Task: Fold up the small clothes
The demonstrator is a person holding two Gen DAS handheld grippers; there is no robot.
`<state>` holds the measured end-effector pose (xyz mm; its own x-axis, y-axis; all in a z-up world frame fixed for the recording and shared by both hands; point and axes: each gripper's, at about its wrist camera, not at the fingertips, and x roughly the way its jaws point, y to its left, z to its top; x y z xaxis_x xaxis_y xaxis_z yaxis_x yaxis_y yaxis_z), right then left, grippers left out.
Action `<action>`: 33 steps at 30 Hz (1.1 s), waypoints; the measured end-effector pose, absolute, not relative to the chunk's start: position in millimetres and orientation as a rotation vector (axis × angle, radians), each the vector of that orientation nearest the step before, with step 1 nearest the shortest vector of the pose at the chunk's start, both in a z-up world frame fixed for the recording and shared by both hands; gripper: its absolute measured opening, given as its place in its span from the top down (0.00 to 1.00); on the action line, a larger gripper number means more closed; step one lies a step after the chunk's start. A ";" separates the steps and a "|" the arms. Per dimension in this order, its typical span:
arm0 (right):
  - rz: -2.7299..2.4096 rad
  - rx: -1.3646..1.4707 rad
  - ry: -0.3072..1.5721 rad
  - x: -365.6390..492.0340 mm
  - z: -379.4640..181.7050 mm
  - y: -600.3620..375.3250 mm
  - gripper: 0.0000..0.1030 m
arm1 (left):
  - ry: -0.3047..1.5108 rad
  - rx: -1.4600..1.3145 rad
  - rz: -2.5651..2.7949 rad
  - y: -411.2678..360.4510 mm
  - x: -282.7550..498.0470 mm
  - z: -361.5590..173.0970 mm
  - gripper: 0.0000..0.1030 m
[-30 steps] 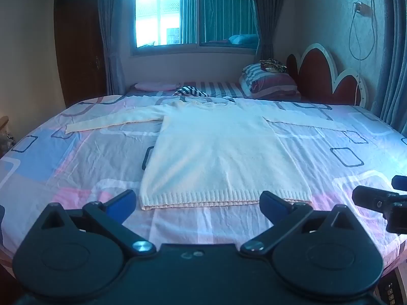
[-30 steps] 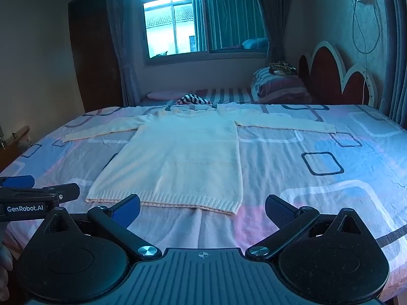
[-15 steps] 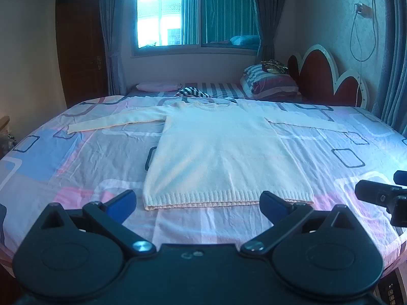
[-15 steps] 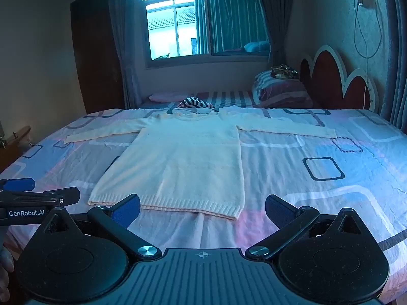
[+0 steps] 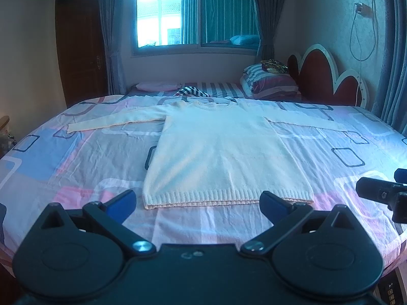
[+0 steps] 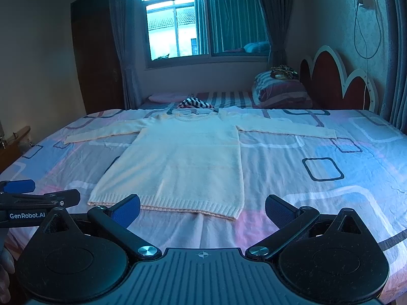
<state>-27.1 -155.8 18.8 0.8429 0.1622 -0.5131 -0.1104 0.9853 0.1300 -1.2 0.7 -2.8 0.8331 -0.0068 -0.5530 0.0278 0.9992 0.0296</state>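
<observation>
Ahead of both splayed, empty fingers (image 5: 122, 202): sweater (image 5: 223, 157) flat, hem apparently untouched.

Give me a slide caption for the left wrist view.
Open left gripper faces a cream sweater spread flat, sleeves out, on the patterned bed.

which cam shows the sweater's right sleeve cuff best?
Right wrist: the cuff of the sweater stands out clearly against the bedsheet. In the left wrist view that cuff is pale and washed out.
</observation>
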 end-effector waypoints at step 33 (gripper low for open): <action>0.136 0.102 0.548 -27.5 19.5 -153.5 0.00 | 0.589 0.037 -0.016 2.4 -0.3 -4.8 0.00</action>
<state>-27.5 -153.5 19.5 0.8451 0.1563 -0.5113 -0.1017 0.9859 0.1332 -0.3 2.4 -4.8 0.8313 -0.0041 -0.5559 0.0253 0.9992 0.0305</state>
